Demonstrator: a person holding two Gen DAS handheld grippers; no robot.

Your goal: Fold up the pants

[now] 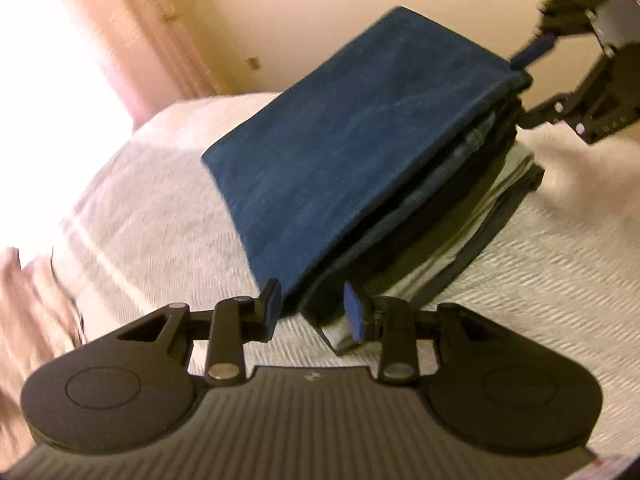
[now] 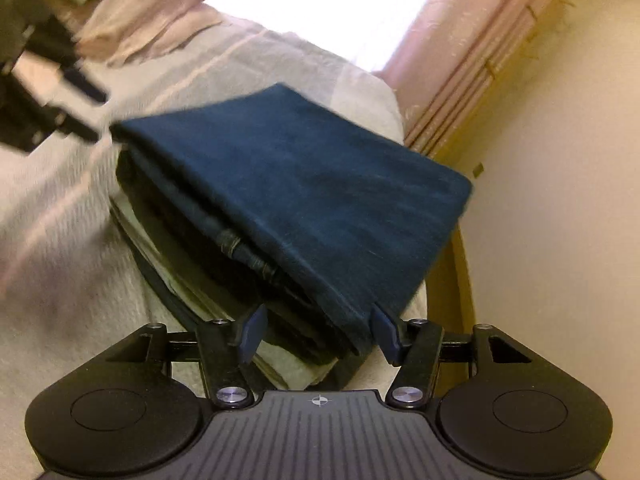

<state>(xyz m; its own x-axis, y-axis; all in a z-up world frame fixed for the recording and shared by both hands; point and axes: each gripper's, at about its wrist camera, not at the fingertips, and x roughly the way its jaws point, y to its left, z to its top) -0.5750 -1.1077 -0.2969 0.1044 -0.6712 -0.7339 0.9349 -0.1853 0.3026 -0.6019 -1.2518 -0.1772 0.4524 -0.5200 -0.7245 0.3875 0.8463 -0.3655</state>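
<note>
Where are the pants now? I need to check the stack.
The pants lie folded on top of a pile of folded clothes on the bed, filling the middle of both views, just beyond each gripper's fingers.

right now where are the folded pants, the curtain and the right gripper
folded pants (image 1: 340, 152), left wrist view, top blue layer
curtain (image 2: 452, 72), right wrist view, pink pleats beside window
right gripper (image 2: 316, 332), right wrist view, midway between its fingertips
</note>
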